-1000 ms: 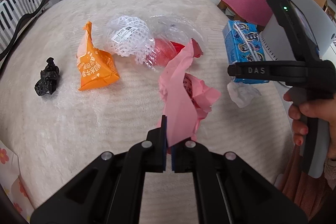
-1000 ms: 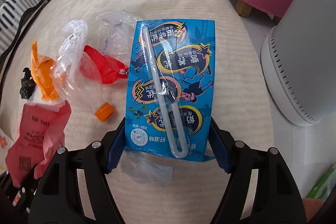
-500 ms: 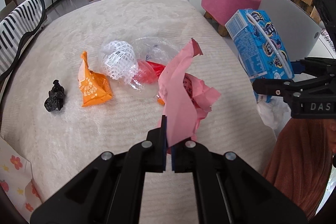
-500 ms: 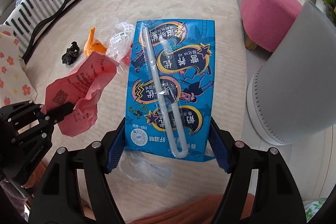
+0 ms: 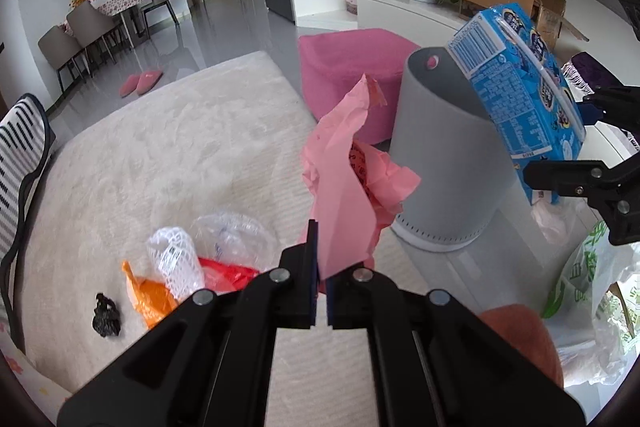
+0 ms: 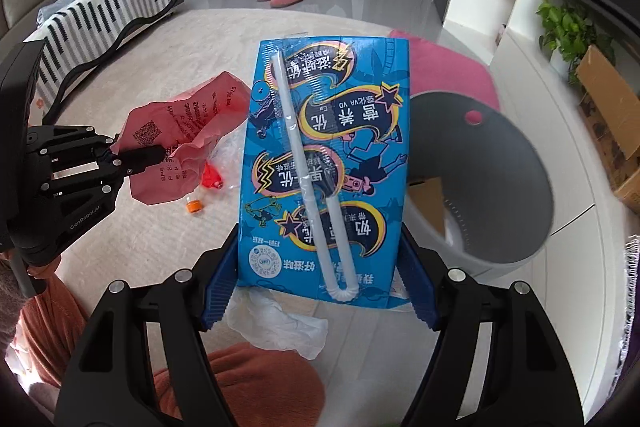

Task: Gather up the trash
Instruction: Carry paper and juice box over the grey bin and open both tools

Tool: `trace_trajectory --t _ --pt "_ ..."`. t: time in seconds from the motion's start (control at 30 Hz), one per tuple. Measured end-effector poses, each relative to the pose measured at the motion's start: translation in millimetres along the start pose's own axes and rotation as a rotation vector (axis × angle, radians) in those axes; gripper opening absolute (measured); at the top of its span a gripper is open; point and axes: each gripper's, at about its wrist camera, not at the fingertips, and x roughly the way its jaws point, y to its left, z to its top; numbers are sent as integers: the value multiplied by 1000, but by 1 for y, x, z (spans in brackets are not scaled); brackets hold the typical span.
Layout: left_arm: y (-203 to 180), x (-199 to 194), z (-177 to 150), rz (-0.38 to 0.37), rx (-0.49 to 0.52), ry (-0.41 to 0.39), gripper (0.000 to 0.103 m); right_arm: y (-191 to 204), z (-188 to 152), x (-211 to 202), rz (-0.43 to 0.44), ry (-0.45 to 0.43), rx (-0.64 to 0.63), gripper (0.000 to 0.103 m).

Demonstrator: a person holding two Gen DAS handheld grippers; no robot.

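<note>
pink crumpled plastic bag (image 5: 344,163) sits pinched between the nearly closed jaws of my left gripper (image 5: 319,285), lifted off the cream rug (image 5: 160,163). my right gripper (image 6: 316,291) has its blue pads (image 6: 222,283) spread wide and pressed against both sides of a blue milk carton (image 6: 328,163), with a wrapped white straw (image 6: 304,183) on its face and a white tissue (image 6: 280,323) hanging under it. i see the carton held just beside the open rim of the grey trash bin (image 6: 516,187). on the rug lie an orange wrapper (image 5: 150,293), a white foam net (image 5: 176,259), clear plastic (image 5: 236,235), a red wrapper (image 5: 224,273) and a black scrap (image 5: 106,315).
</note>
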Motion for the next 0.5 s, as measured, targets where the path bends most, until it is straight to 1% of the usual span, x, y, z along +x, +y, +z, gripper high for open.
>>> trace_trajectory --t 0.17,0.27,0.37,0.43,0.5 --pt "-37 2 61 -38 62 -63 3 -55 22 -31 -97 -58 15 70" --pt "-55 10 90 -59 81 -76 3 -85 32 -36 -128 -73 31 70" --pt "-70 22 109 -73 93 -73 3 -113 38 -32 -135 -77 63 70" --pt "-77 30 116 -85 94 -62 3 -131 42 -23 -142 -81 83 71" --pt "-83 39 121 -95 96 -47 3 -145 37 -14 -150 -70 100 73"
